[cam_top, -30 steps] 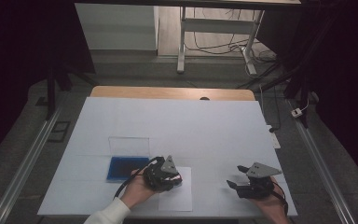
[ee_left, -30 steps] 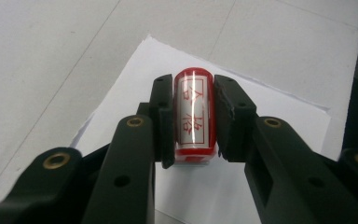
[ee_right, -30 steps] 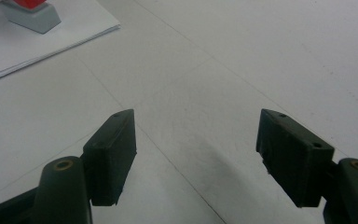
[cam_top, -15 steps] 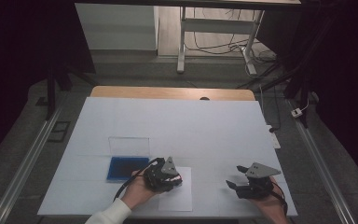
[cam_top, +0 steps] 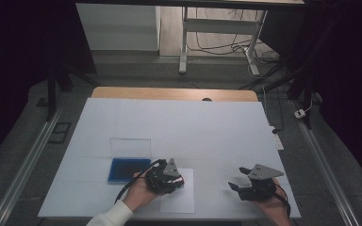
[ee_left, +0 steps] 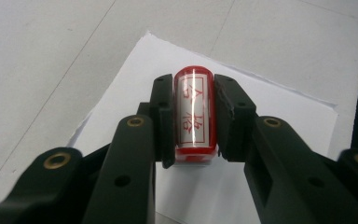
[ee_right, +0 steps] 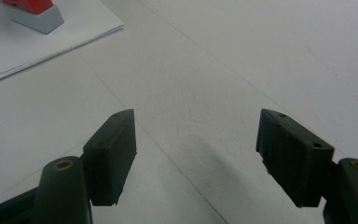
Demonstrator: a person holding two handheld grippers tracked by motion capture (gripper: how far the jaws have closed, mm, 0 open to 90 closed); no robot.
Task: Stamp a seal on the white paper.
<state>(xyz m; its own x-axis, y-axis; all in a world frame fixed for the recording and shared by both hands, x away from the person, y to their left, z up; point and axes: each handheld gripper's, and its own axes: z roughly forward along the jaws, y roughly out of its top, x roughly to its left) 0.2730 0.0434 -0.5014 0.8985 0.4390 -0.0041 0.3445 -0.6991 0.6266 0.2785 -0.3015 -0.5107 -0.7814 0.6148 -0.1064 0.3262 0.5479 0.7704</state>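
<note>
High view: left tool point(cam_top: 179, 180) unmoved over the last second, planted on the white sheet point(cam_top: 185, 200) beside the blue ink pad point(cam_top: 128, 169); right tool point(cam_top: 238, 184) idle on the desk point(cam_top: 179, 127). Left gripper view: jaws clamped on the red stamp point(ee_left: 195, 114), pressed to paper, impression likely under way. Right gripper view: jaws wide, empty.

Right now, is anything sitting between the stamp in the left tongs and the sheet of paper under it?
Nothing visible. The left tongs are shut on the red stamp, held right over the white paper sheet. The sheet around it looks bare; whether the stamp's base touches it, I cannot tell.
</note>
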